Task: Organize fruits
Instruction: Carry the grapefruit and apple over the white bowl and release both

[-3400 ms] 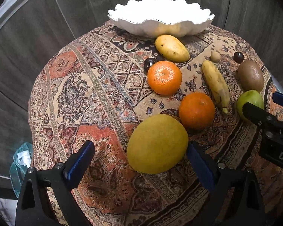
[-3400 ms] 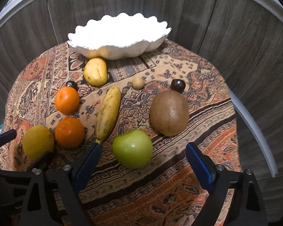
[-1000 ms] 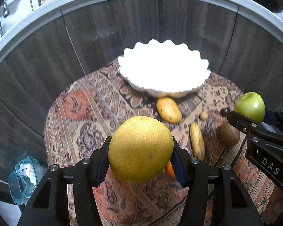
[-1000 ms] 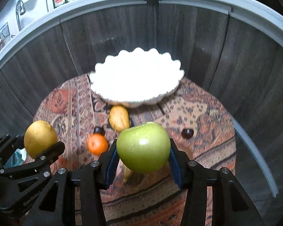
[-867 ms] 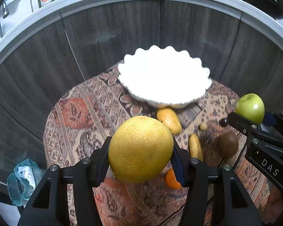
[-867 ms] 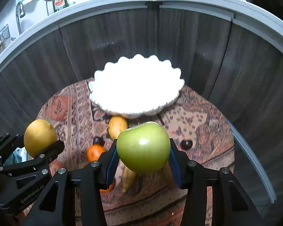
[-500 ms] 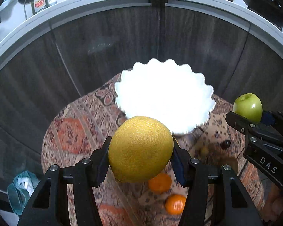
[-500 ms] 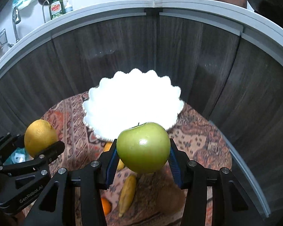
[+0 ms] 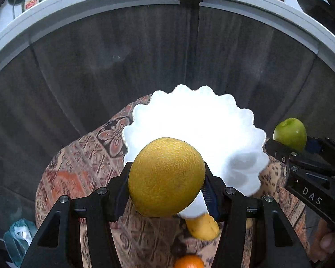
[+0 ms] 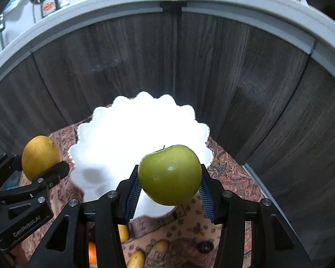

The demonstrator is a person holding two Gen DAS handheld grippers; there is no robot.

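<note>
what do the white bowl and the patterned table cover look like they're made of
White bowl: probably glazed ceramic or milk glass; scalloped rim, glare washes out its surface.
Patterned table cover: apparently woven fabric, matte, with a paisley carpet-style print and no shine.

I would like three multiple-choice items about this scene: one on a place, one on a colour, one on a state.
1. Where is the white bowl?
A. on the patterned cloth
B. on the floor
C. held in tongs

2. What colour is the apple?
A. red
B. green
C. purple

3. How are the left tongs?
A. open and empty
B. shut on the large yellow fruit
C. shut on a banana

Answers: 1 A, the patterned cloth lies under the bowl. 2 B, its skin is green. 3 B, both pads press the fruit's sides.
</note>
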